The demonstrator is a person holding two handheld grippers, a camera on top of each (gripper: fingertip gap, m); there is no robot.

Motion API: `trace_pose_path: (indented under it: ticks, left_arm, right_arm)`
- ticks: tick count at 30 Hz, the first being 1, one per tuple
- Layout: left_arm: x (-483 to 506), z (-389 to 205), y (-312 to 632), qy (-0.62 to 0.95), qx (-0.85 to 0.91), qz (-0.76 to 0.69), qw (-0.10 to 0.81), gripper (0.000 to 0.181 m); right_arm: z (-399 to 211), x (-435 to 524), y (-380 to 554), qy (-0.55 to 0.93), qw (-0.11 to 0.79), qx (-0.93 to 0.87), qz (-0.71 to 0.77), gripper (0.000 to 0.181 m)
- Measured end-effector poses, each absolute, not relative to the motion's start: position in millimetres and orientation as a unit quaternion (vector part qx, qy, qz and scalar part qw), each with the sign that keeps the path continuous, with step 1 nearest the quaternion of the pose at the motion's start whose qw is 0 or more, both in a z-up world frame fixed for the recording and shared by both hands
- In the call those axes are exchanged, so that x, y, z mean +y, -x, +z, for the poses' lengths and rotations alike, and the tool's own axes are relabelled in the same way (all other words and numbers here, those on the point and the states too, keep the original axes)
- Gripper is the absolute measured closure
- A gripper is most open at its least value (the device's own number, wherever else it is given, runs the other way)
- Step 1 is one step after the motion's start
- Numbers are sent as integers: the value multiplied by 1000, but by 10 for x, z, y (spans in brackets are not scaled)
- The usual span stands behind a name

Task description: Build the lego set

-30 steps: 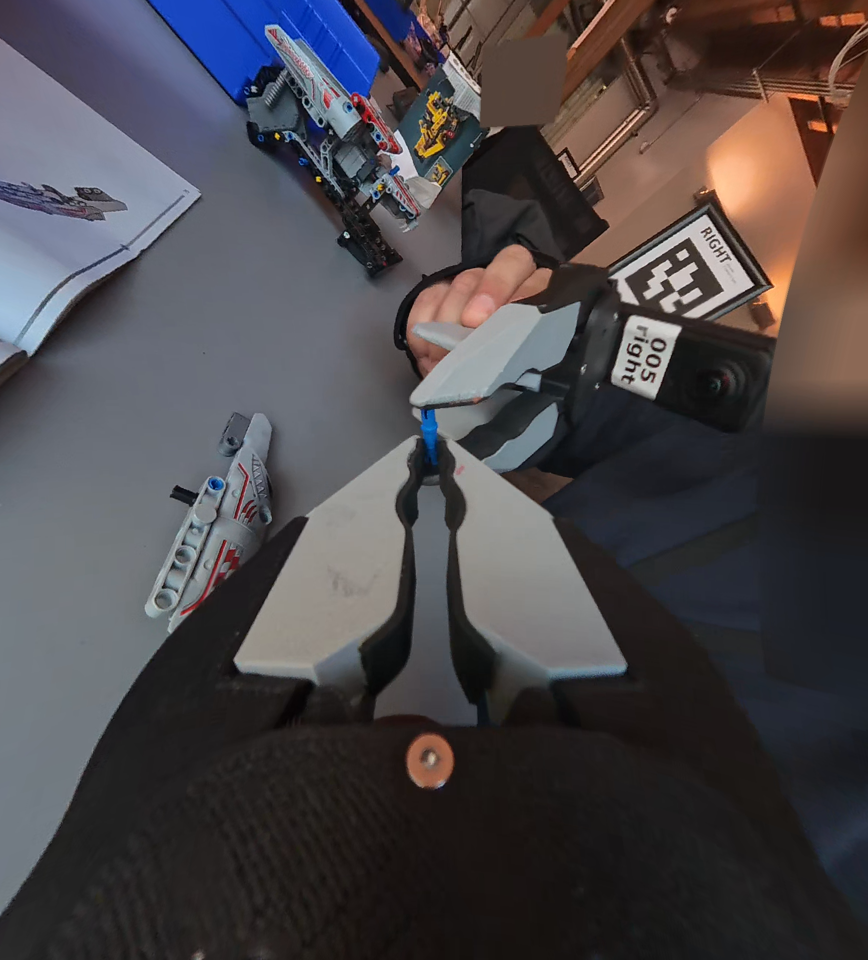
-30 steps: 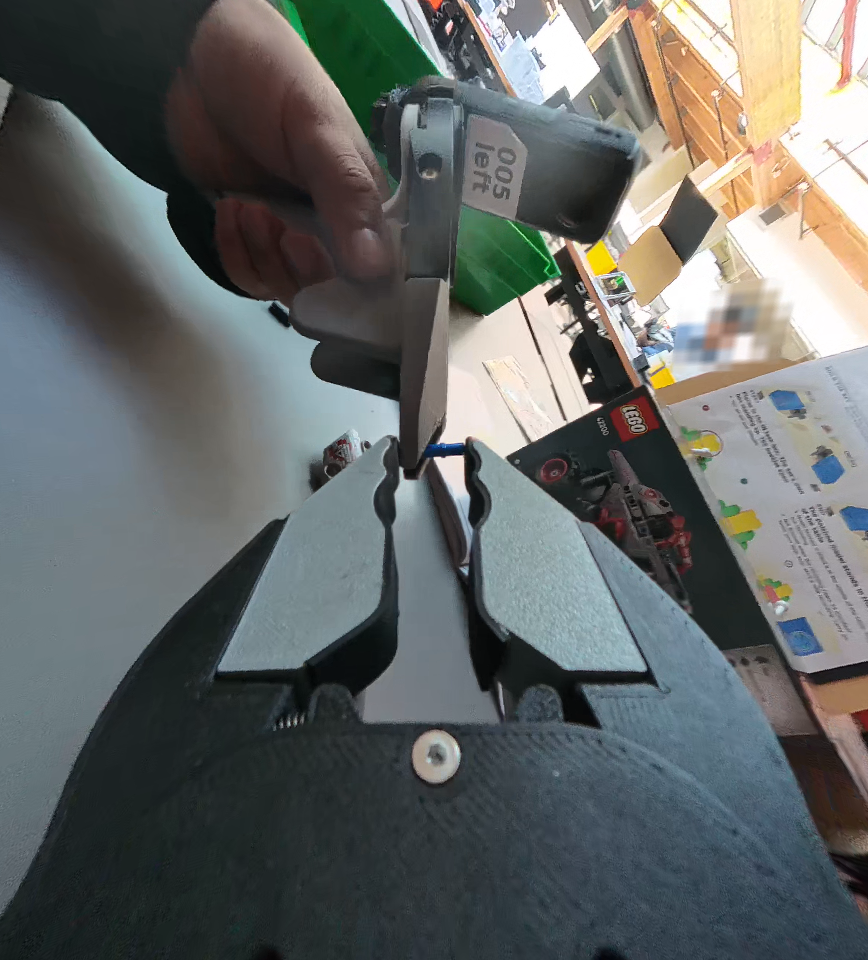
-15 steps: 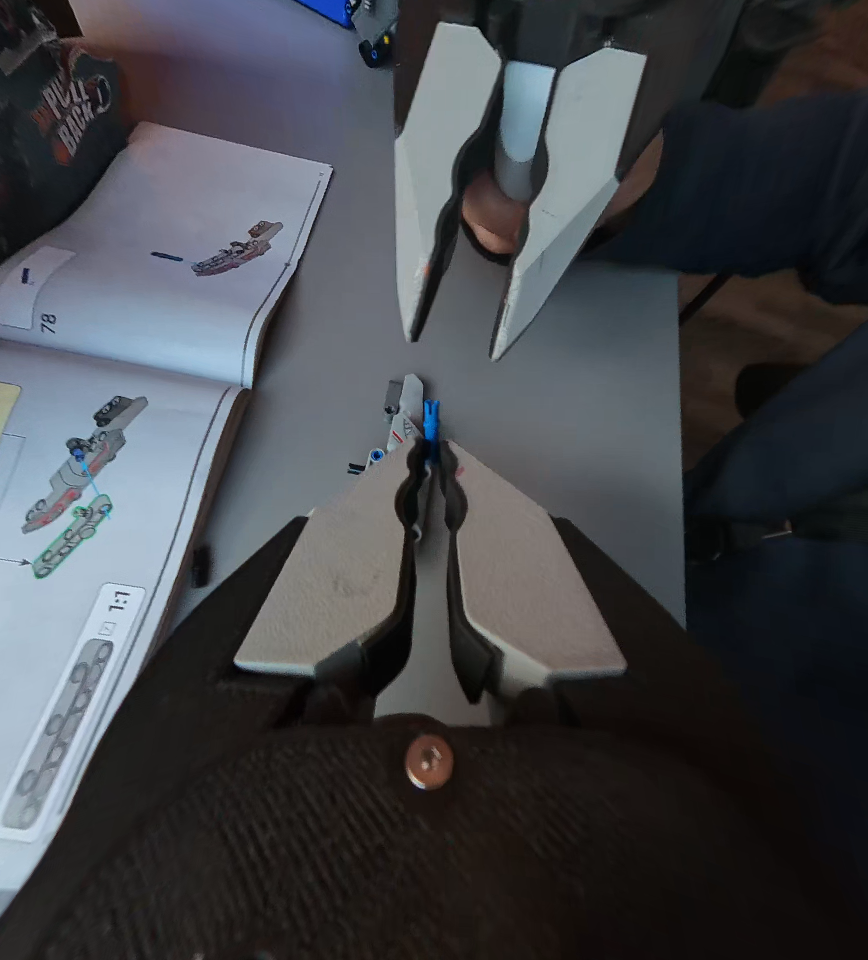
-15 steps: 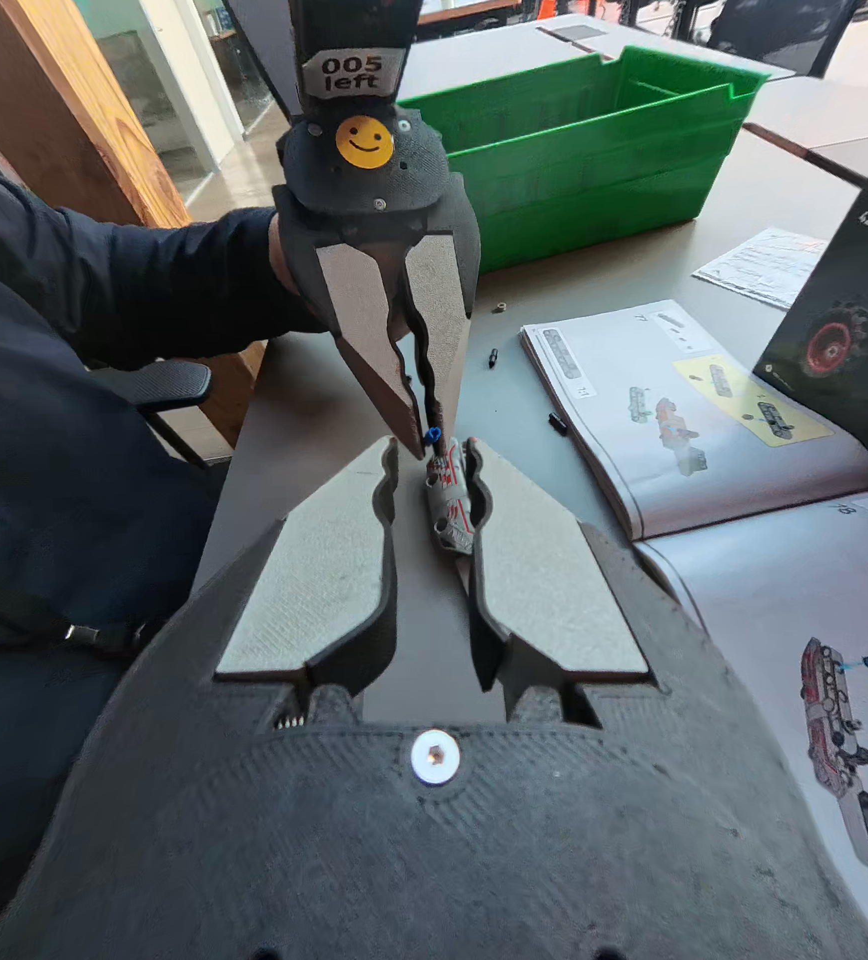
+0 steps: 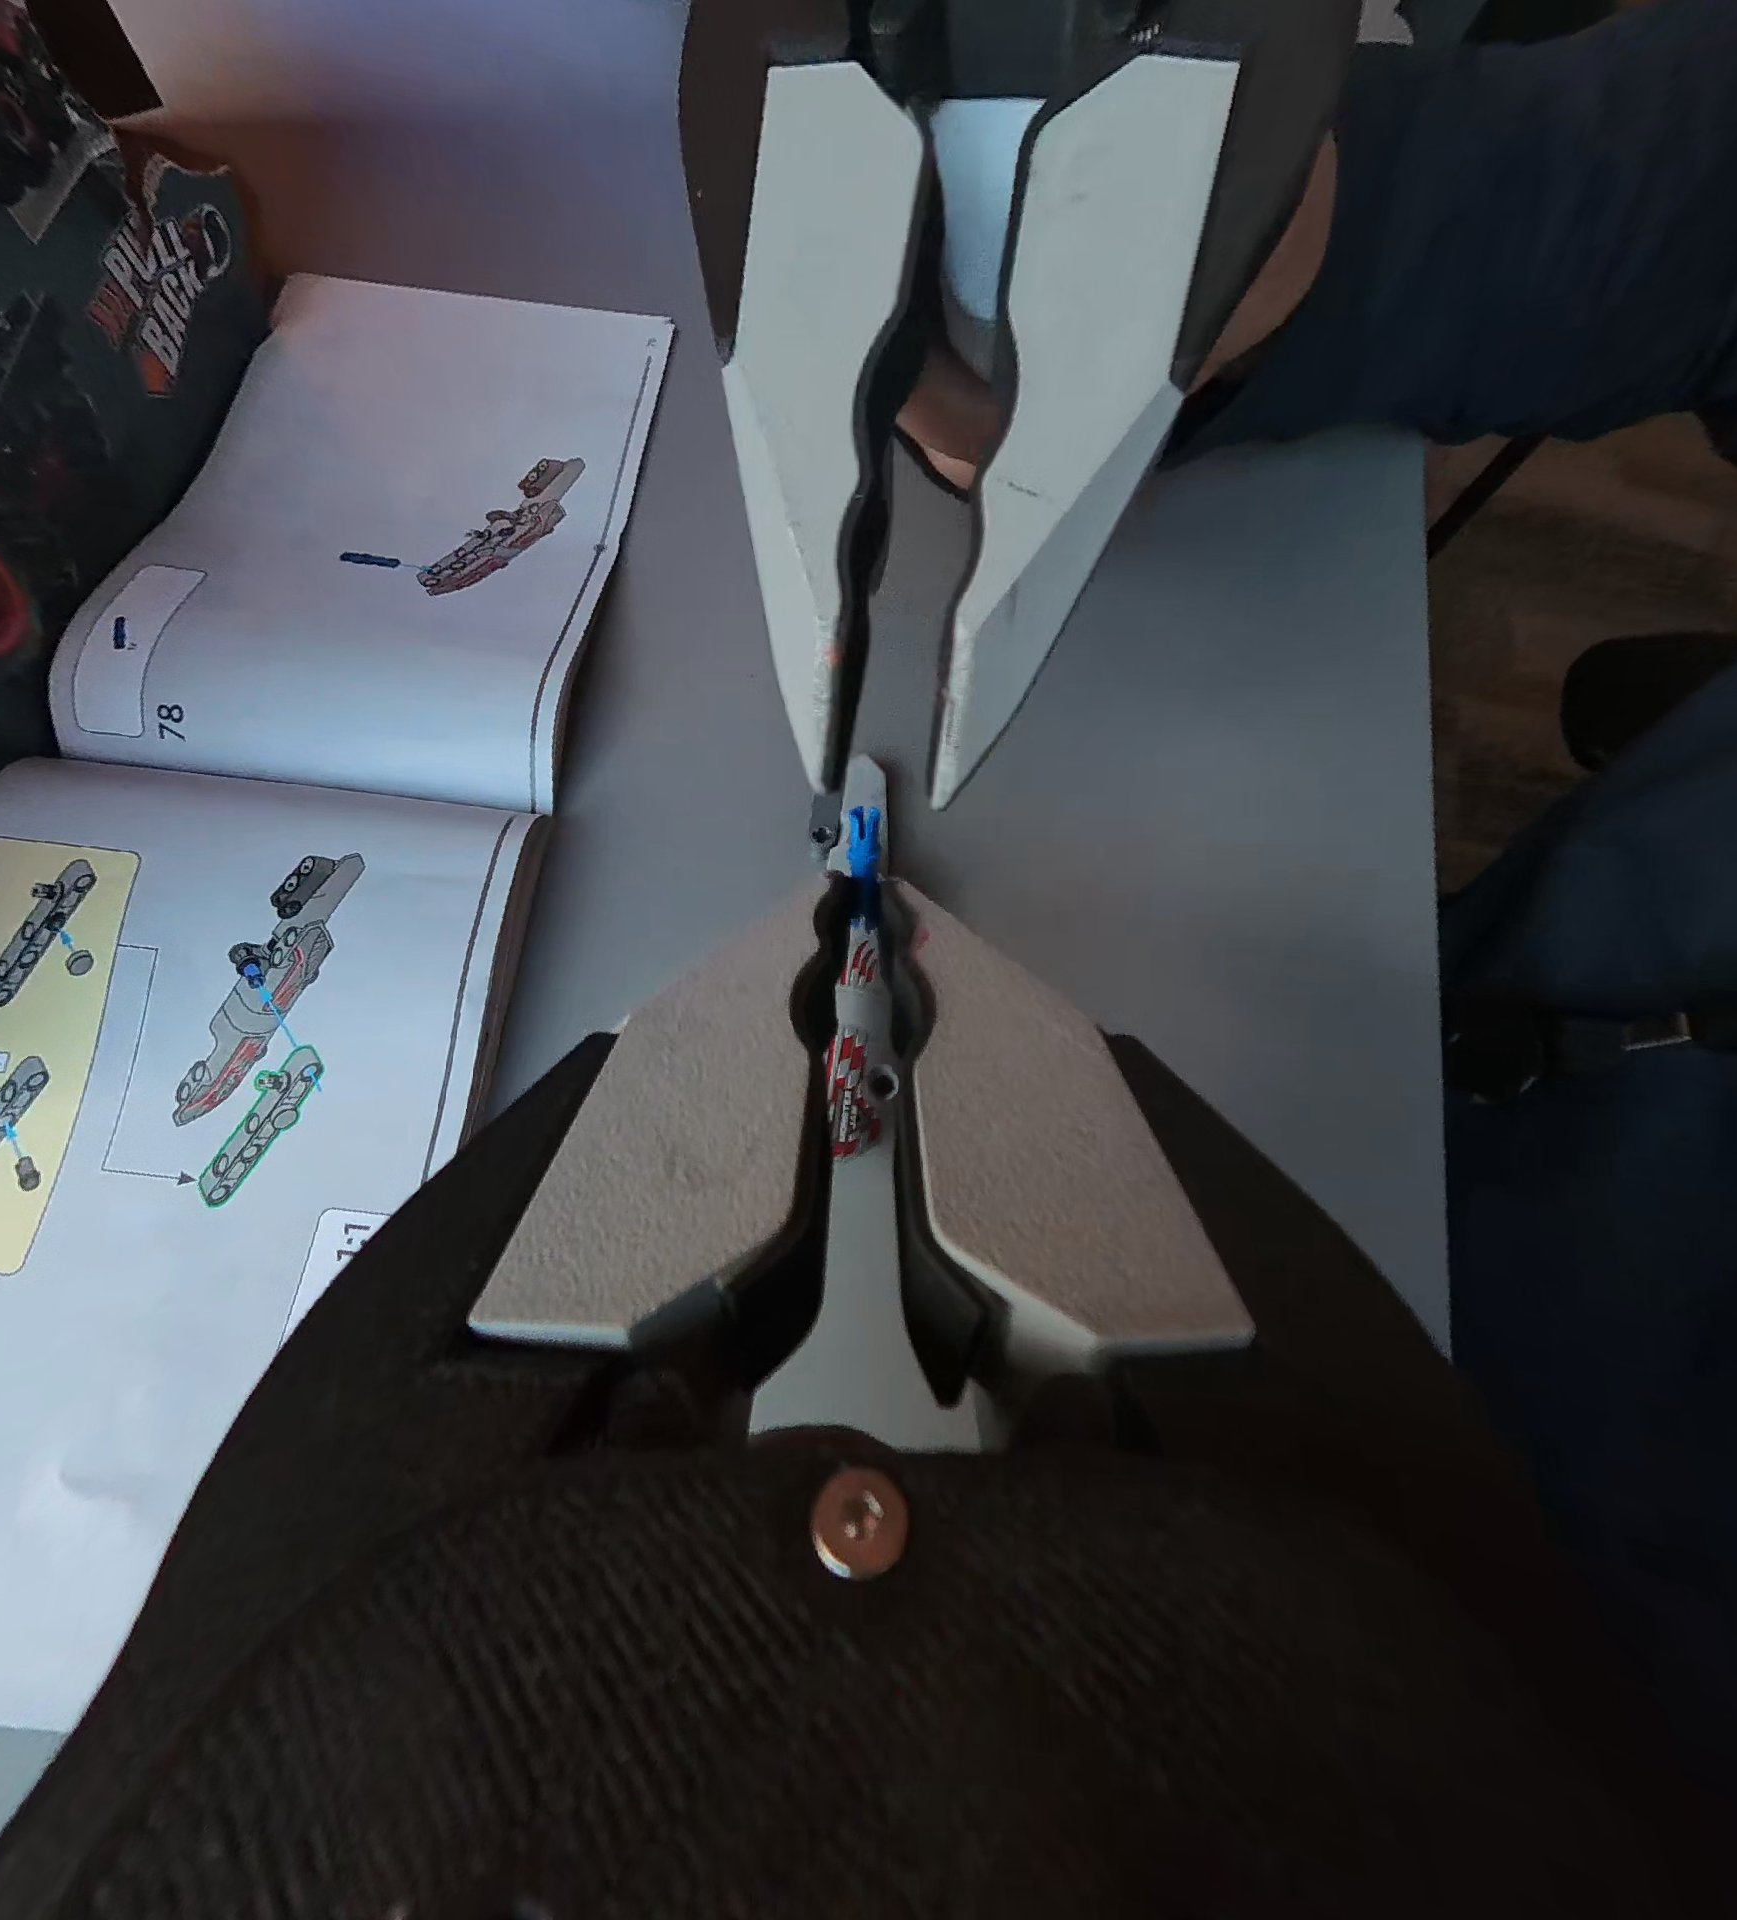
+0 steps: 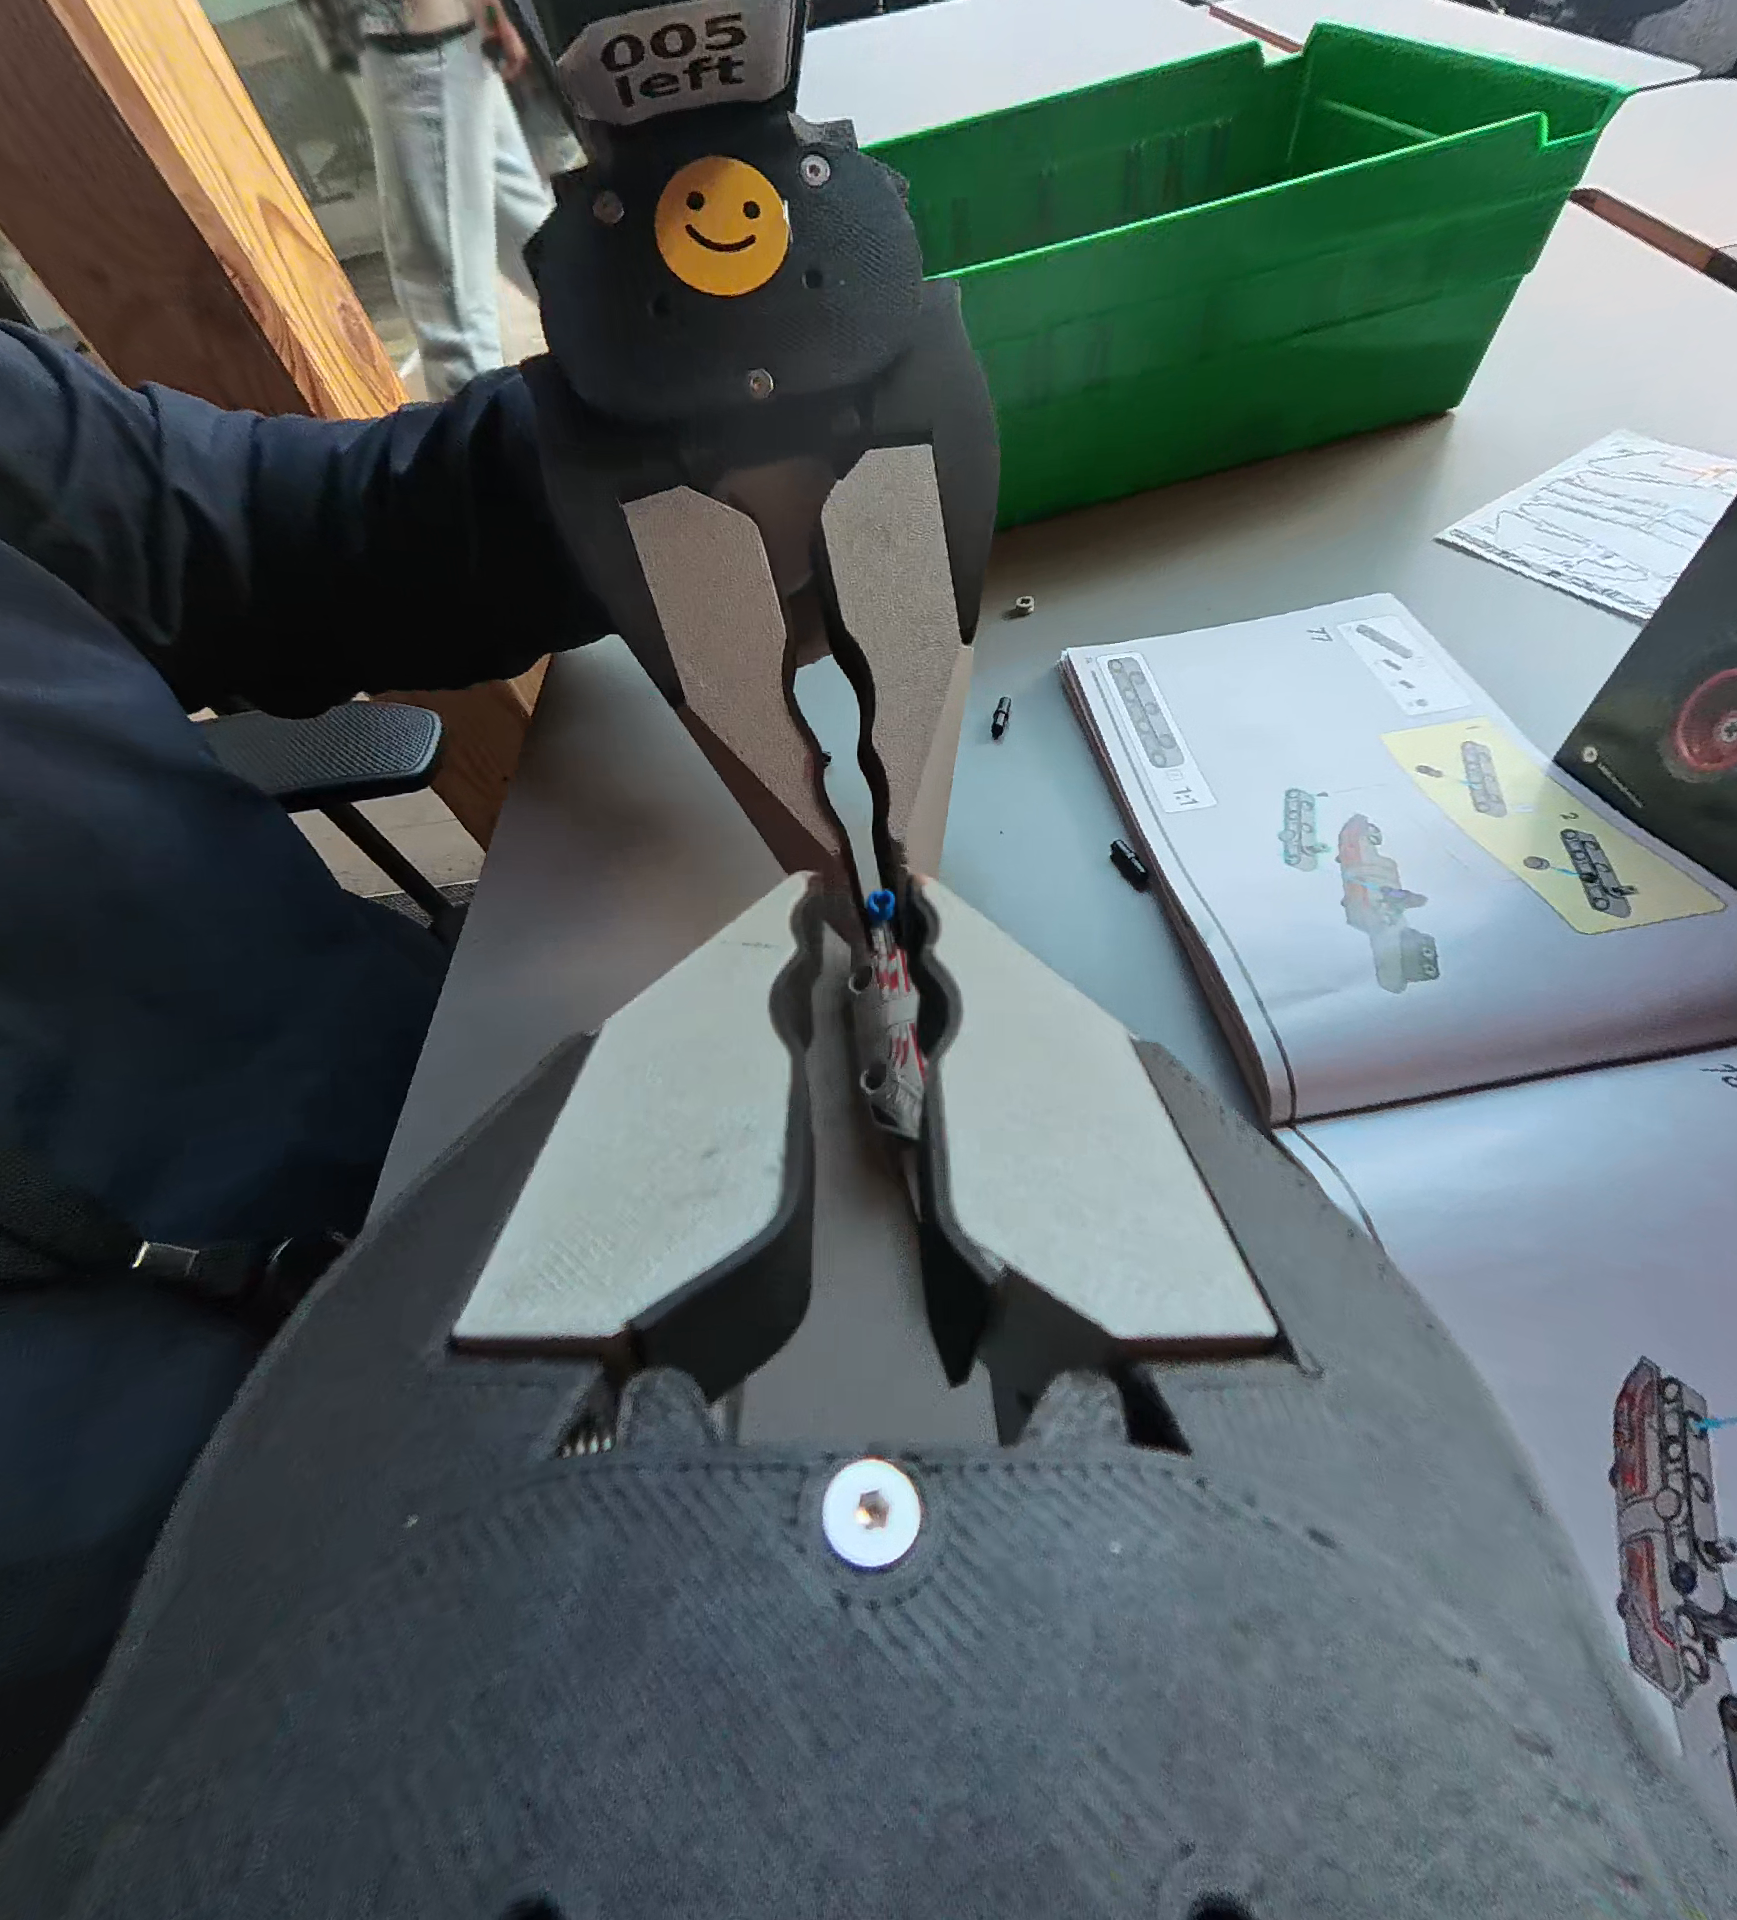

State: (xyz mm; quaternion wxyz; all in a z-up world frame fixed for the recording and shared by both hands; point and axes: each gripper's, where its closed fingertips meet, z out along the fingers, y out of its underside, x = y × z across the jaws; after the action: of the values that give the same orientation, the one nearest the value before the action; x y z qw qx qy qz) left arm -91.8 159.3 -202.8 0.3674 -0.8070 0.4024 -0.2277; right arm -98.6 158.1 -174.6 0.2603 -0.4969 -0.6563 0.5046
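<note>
Since half a second ago the two tongs have closed on one another: the right gripper point(image 5: 879, 795) has come down until its tips nearly meet those of the left gripper point(image 5: 862, 883), and both now sit low over the little model.

Everything stands on the grey table point(image 5: 1207, 727). An open instruction booklet point(image 5: 324, 520) lies on it. The dark set box point(image 5: 33, 364) stands at the booklet's far side from the person, and a green bin point(image 6: 1207, 260) is well beyond the booklet's top edge. On the bare strip beside the booklet's free edge, towards the person's lap, lies the grey-and-red assembly point(image 5: 856, 1049), long and narrow. A couple of loose black pins point(image 6: 1129, 862) lie just beside the booklet too.

The right tongs are apart and straddle the far end of that assembly; I cannot tell whether they touch it yet. The left tongs are pressed together on a small blue pin point(image 5: 864, 836), which sticks out past their tips, just above the assembly.

To my eye the step is seating that pin in a hole of the assembly. I would first close the right tongs on the assembly so it cannot skate over the table. Then the pin wants lining up square with its hole and a straight push. The left tongs grip the pin by one end only, so a crooked push may swivel it or pop it loose.
</note>
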Motion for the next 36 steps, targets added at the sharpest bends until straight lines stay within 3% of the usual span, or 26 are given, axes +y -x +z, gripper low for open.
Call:
trace_pose_path:
  ticks: [12, 19, 27, 36]
  left_arm:
    - [1587, -2008, 926, 812, 391, -212, 378, 178]
    - [1332, -2364, 1431, 885, 278, -190, 321, 157]
    - [1350, -2507, 1339, 895, 228, -252, 288, 142]
    - [1452, -2461, 1113, 862, 263, -303, 310, 179]
  right_arm:
    - [-1829, 1626, 971, 509, 276, -666, 471, 180]
    - [-1860, 2193, 522, 560, 342, -651, 381, 180]
    - [-2024, 2043, 515, 541, 266, -659, 448, 180]
    - [-2285, 1883, 676, 567, 156, -644, 490, 180]
